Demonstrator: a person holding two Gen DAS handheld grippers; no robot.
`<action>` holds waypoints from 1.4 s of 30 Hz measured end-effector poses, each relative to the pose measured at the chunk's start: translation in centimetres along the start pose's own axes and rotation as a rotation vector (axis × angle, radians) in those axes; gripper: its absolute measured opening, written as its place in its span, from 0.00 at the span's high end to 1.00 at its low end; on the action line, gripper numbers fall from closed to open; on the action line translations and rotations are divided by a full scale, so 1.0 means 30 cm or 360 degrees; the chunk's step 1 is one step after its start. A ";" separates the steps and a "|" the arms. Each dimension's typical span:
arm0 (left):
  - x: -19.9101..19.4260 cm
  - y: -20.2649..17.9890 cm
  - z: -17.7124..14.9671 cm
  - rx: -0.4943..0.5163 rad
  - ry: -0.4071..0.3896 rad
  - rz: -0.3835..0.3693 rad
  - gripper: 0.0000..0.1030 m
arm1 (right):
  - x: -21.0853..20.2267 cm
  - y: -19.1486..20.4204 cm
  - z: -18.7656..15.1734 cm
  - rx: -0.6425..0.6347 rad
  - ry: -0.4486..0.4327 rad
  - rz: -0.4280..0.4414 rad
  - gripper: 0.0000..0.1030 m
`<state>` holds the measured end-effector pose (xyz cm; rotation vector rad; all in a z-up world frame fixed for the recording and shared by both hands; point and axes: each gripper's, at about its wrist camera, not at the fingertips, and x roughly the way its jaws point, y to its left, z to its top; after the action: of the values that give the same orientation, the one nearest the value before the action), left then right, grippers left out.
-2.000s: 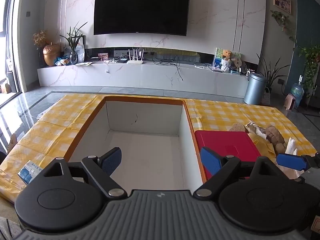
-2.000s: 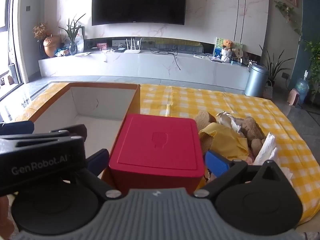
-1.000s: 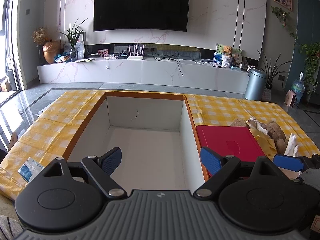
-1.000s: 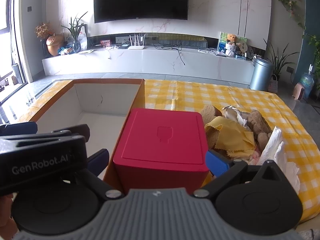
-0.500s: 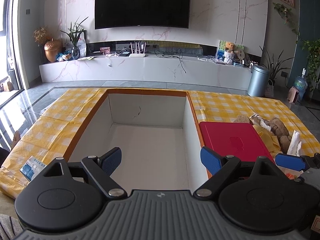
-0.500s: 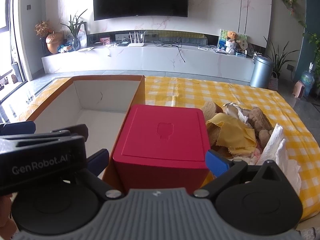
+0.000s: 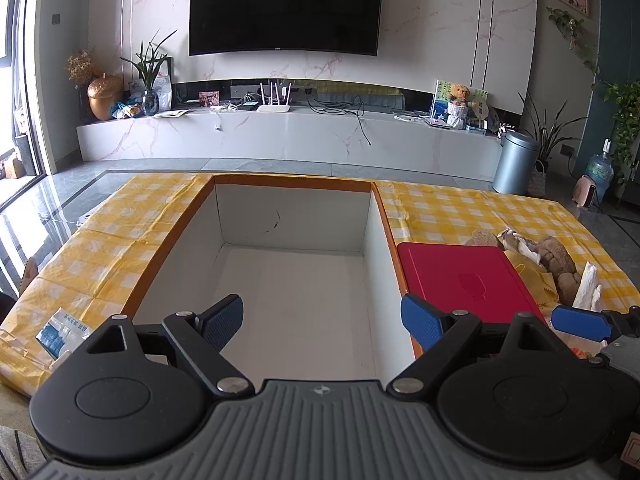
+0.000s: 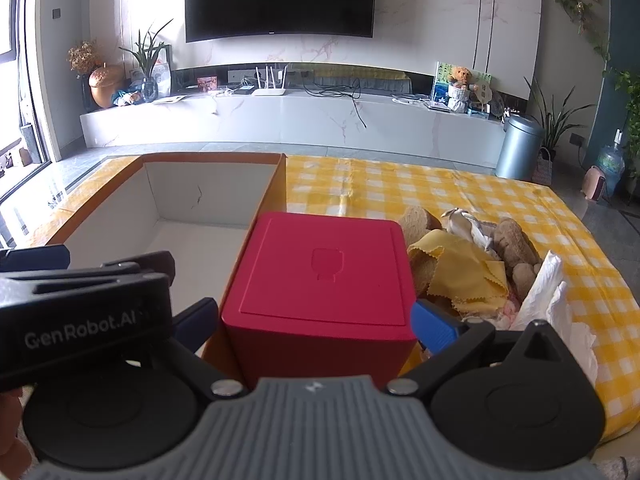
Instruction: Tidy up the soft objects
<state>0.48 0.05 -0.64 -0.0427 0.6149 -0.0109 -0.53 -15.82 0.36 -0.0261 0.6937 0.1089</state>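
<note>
Each gripper [image 7: 322, 322] [image 8: 314, 322] has black linkages, blue ribbed pads, silver screws, grey ridged housing.

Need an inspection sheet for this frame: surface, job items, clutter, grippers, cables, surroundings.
Surface: yellow checked tablecloth, wrinkled.
Job's things: open cardboard box, nothing seen inside; red box, lid shut, right beside it; soft pile of yellow cloth, plush toys and white tissue to its right.
Clutter: blue-white packet on the table's left edge.
Grippers: left gripper open over the cardboard box; right gripper open, fingers flanking the red box, contact unclear.
Cables: loose wires on the TV shelf only.
Surroundings: wall TV, plants, metal bin.
</note>
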 end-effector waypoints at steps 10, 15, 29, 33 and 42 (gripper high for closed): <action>-0.002 0.001 -0.006 0.0003 -0.0001 0.0006 0.00 | 0.010 -0.001 -0.003 0.0011 0.0036 0.0017 0.02; -0.002 0.001 -0.008 0.0000 0.0001 0.0006 0.00 | 0.010 0.000 -0.004 0.0010 0.0040 0.0017 0.02; -0.010 -0.008 -0.008 0.0036 -0.0029 0.0030 0.00 | 0.015 -0.004 -0.006 0.0033 0.0055 0.0026 0.02; -0.016 -0.023 0.002 0.0038 -0.0016 0.0031 0.00 | 0.010 -0.016 -0.007 0.0070 0.0064 0.0038 0.02; -0.130 -0.138 0.039 0.0264 -0.0140 -0.0177 0.00 | -0.124 -0.187 0.004 0.0103 -0.0032 0.0032 0.02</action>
<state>-2.03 -3.97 2.74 0.0828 0.5216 -0.1669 -2.67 -21.73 2.76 0.0441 0.6769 0.1059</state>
